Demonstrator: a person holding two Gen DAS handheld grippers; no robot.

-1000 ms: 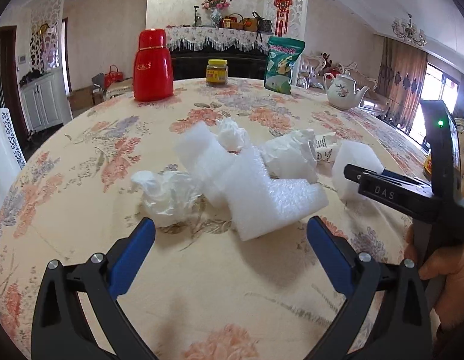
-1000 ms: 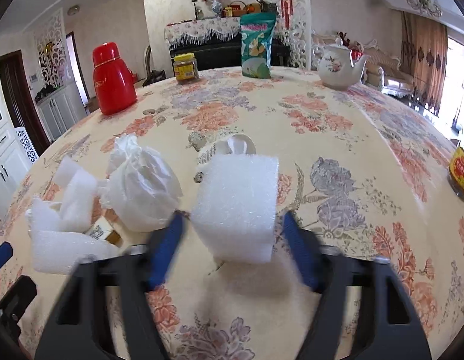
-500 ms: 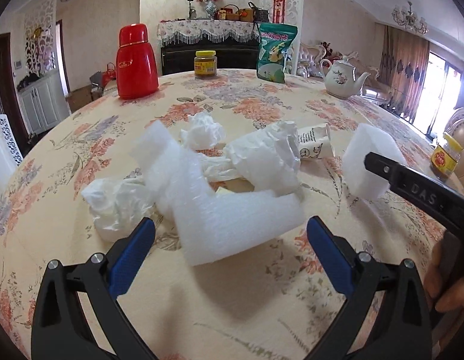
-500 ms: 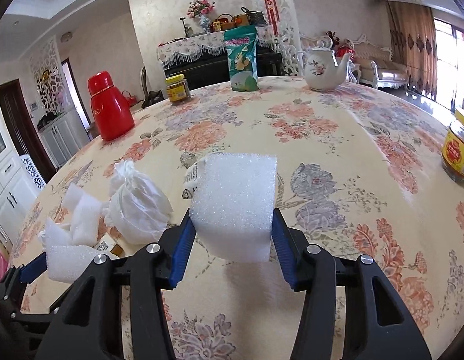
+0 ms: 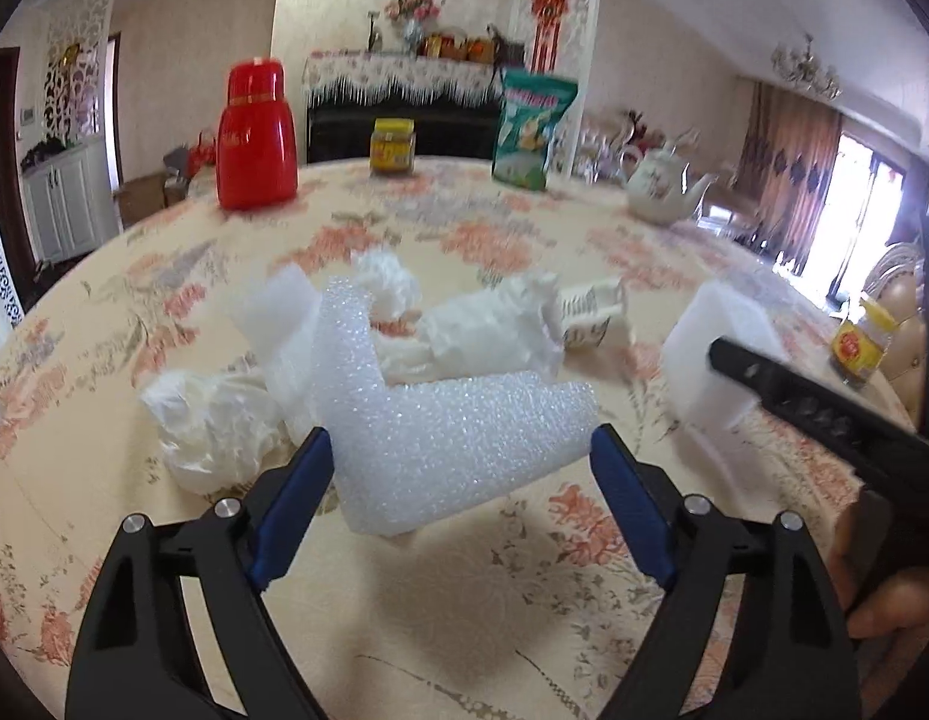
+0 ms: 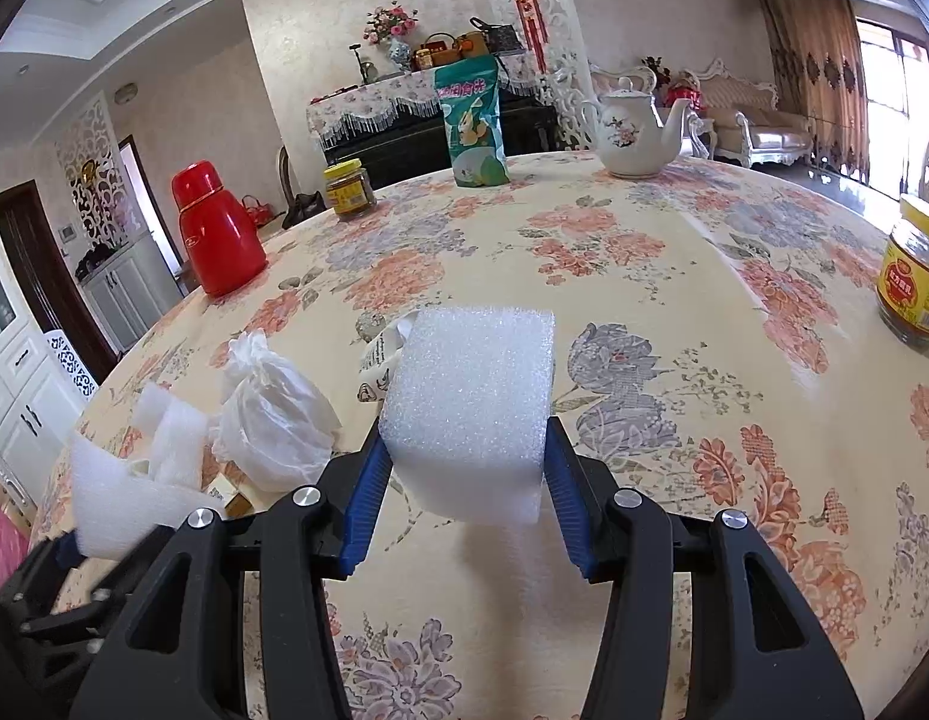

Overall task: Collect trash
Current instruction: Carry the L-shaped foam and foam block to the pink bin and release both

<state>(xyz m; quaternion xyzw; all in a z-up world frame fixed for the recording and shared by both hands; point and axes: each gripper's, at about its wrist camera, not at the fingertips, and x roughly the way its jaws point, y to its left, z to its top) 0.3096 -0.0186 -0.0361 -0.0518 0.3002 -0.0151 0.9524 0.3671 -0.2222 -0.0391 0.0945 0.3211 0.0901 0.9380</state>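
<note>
Jaws of the right gripper (image 6: 464, 480) clamp a white rectangular foam block (image 6: 470, 408), blue pads pressed to both its sides, its lower front edge showing shadow beneath. Jaws of the left gripper (image 5: 461, 480) are closing around a white L-shaped foam piece (image 5: 440, 432) lying between them; pad contact cannot be told. Just behind lie crumpled white tissues (image 5: 206, 426) and a crushed paper cup (image 5: 590, 315). All rest on a floral-clothed round table (image 6: 674, 276), with a red thermos (image 6: 215, 228), green snack bag (image 6: 470, 120), white teapot (image 6: 635, 126) and yellow-lidded jars (image 6: 347, 189) near its far rim; a cloth-draped sideboard (image 6: 416, 102) stands beyond.
</note>
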